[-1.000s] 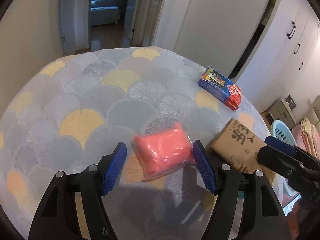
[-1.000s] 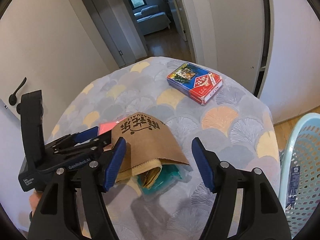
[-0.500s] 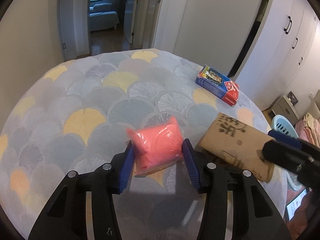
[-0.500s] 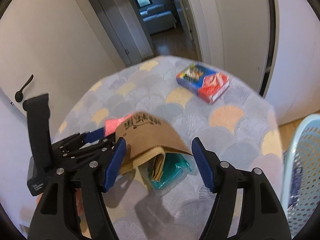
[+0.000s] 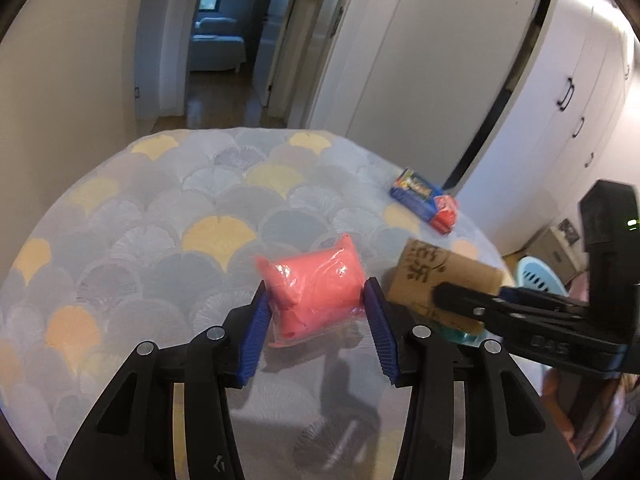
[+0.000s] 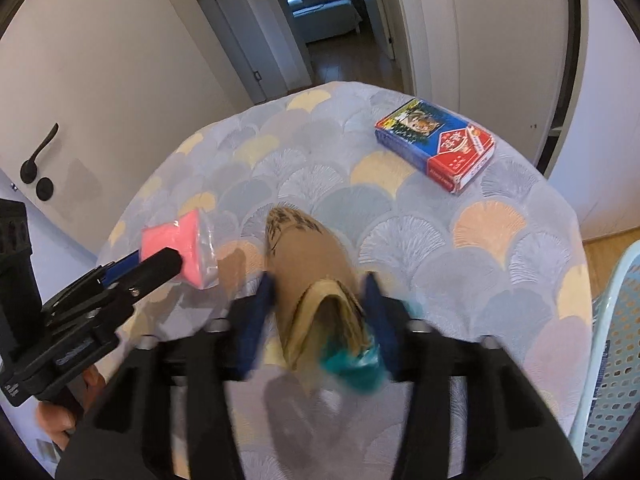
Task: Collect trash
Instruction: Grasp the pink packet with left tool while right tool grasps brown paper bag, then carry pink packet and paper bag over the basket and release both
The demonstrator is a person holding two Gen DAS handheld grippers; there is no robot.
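The left gripper [image 5: 316,312] has its blue pads clamped on either side of a pink plastic-wrapped packet [image 5: 316,284], lifted clear of the fan-patterned tablecloth [image 5: 168,224]. The right gripper [image 6: 318,312] is closing its jaws around a folded brown paper bag [image 6: 308,260]; both pads press the bag's sides, and a teal wrapper [image 6: 352,364] is bunched beneath it by the right pad. In the right wrist view a blue-and-red card box [image 6: 436,144] lies on the cloth at one o'clock from the bag, well apart. A pale blue perforated basket [image 6: 612,344] stands off the table's edge at three o'clock; its contents cannot be made out.
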